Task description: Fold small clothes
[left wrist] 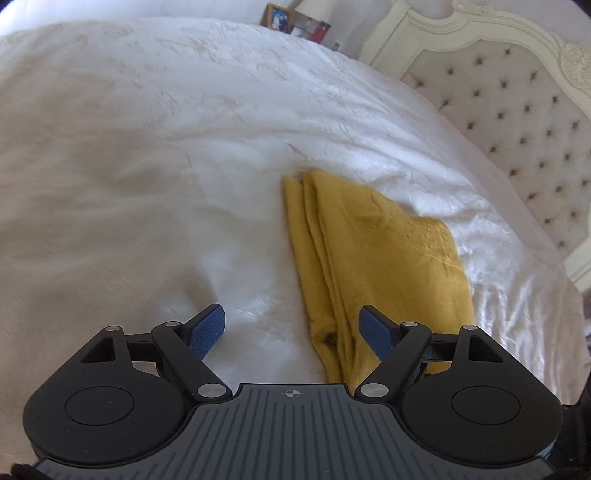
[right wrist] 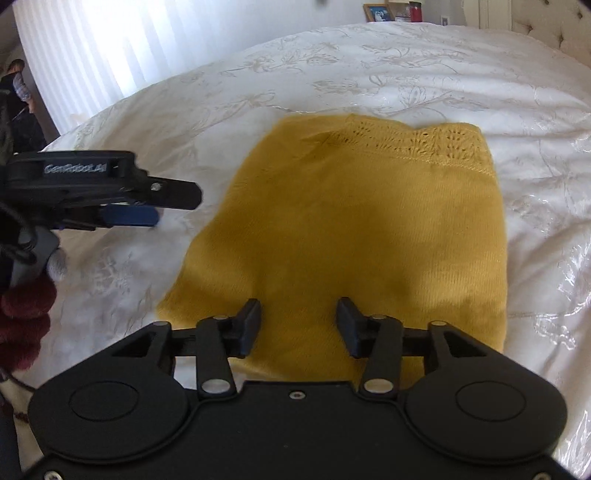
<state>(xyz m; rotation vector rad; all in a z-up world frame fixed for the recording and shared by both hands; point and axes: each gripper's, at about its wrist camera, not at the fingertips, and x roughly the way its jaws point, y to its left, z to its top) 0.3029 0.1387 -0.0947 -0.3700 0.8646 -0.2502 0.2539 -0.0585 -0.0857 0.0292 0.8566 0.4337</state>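
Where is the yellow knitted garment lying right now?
The folded yellow knitted garment lies flat on the white embroidered bedspread, filling the middle of the right wrist view; in the left wrist view it sits right of centre, toward the tufted headboard.

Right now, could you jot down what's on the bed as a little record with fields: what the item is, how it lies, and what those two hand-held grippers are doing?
item: yellow knitted garment
state: folded into a flat stack, layered edges showing on one side
lies on: white patterned bedspread
left hand-held gripper: open, nothing between its fingers, beside the garment's layered edge
right hand-held gripper: open, holding nothing, poised over the garment's near edge
background: tufted headboard, picture frame
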